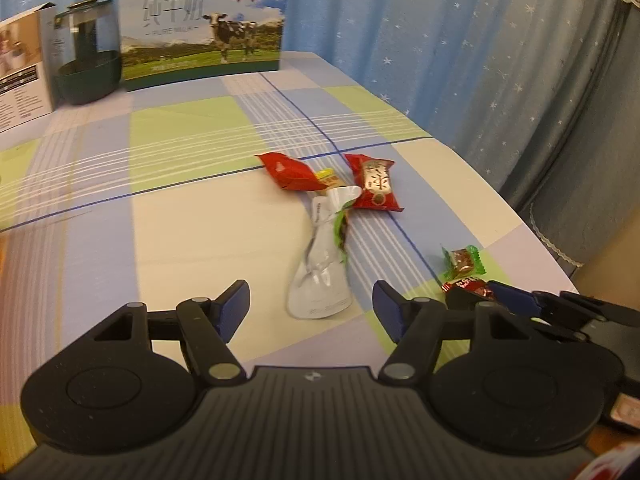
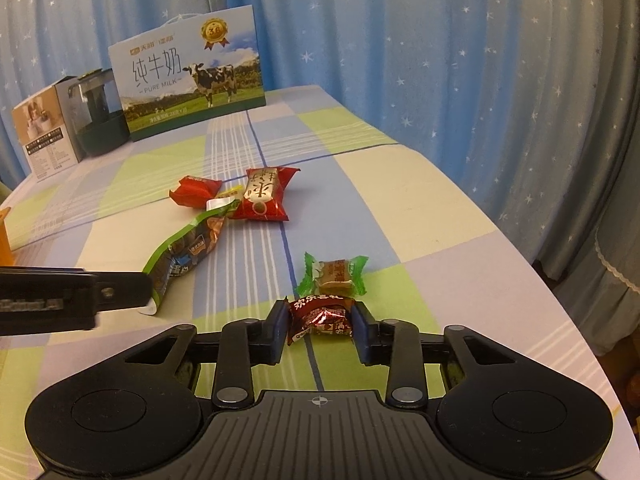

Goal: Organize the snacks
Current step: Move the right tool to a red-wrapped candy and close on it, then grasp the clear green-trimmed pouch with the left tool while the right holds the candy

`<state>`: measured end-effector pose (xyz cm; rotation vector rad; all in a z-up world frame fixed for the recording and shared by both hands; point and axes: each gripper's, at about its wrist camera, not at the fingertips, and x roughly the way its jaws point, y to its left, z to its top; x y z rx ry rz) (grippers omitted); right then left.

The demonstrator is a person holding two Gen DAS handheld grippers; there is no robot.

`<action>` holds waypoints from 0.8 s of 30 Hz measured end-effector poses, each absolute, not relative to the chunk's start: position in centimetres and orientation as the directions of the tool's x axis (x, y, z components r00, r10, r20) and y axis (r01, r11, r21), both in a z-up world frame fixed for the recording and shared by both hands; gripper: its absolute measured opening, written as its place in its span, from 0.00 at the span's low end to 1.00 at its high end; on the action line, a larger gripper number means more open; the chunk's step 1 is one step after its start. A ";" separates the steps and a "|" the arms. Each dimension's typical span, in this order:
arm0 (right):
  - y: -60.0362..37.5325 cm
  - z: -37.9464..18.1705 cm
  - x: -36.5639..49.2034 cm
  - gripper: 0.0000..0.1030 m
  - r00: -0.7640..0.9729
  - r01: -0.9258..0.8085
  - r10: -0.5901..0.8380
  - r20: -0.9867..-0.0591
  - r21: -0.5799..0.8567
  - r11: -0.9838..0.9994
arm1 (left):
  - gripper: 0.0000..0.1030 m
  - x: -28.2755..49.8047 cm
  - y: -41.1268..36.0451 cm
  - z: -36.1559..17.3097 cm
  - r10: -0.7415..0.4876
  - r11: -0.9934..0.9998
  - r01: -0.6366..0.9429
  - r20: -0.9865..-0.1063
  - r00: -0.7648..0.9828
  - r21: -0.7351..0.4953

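Right gripper (image 2: 320, 326) clamped on a dark red foil-wrapped candy (image 2: 320, 320) near the checked tablecloth's (image 2: 440, 208) front edge; left gripper (image 1: 311, 306) spread wide before a long silver-backed snack pouch (image 1: 320, 268). Likely to slip, given slick, crinkly foil. Behind, starry blue curtains (image 2: 440, 60).

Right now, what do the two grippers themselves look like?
Left gripper and right gripper look alike: matte black bodies, ribbed centre plate with a small crosshair mark, round side discs, silver pivot pins, black linkage arms, dark blue finger pads. No cables or sleeves visible.
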<state>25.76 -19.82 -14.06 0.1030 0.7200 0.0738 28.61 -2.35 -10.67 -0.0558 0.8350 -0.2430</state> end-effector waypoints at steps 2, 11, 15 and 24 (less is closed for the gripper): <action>-20.0 -13.9 25.3 0.33 0.752 -0.027 0.102 -0.651 0.124 0.992 | 0.62 29.1 -2.8 -10.9 -0.237 0.970 0.201 -0.727 0.644 -0.137; -20.6 -13.8 24.8 0.33 0.756 -0.007 0.092 -0.648 0.132 0.991 | 0.33 31.4 -4.2 -12.0 -0.221 0.968 0.237 -0.735 0.641 -0.085; -20.6 -13.9 24.9 0.33 0.751 -0.010 0.097 -0.653 0.136 0.991 | 0.25 31.8 -4.4 -12.2 -0.209 0.966 0.252 -0.741 0.639 -0.055; -20.2 -14.0 24.7 0.33 0.753 -0.030 0.114 -0.648 0.138 0.990 | 0.13 28.0 -2.7 -11.8 -0.209 0.969 0.237 -0.763 0.612 -0.075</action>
